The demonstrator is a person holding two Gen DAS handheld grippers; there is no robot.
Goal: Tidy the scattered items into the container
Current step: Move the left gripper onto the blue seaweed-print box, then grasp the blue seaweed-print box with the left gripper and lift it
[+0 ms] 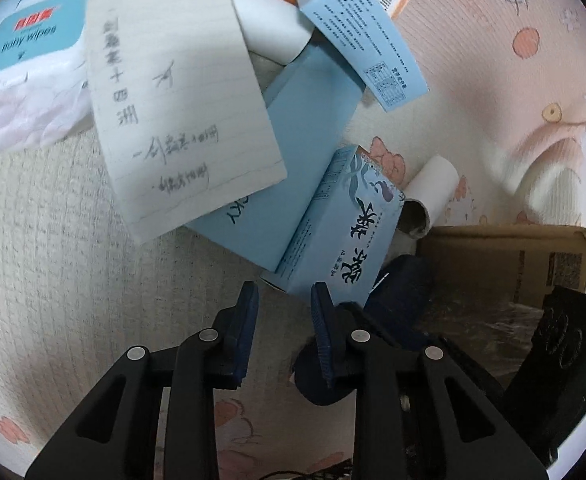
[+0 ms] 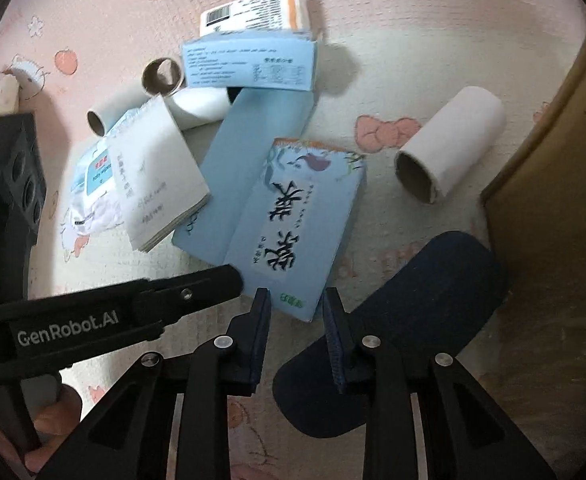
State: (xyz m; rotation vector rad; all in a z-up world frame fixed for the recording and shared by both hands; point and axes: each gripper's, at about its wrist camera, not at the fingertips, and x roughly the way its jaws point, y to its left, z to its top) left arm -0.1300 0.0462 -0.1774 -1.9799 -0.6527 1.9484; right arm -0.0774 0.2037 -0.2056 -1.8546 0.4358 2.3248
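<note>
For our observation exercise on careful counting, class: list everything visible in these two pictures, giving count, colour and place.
mat: one, pink, under everything
cardboard box: one, brown, right edge
printed box: one, light blue, centre
plain box: one, light blue, under printed box
open box: one, light blue, behind plain box
labelled box: one, orange-white, farthest back
tubes: four, white, one right, three left
notepad: one, white, left
wipes pack: one, white-blue, under notepad
oval pad: one, navy, near right
left gripper: one, black, jaws at printed box
right gripper: one, black, jaws astride printed box's corner
</note>
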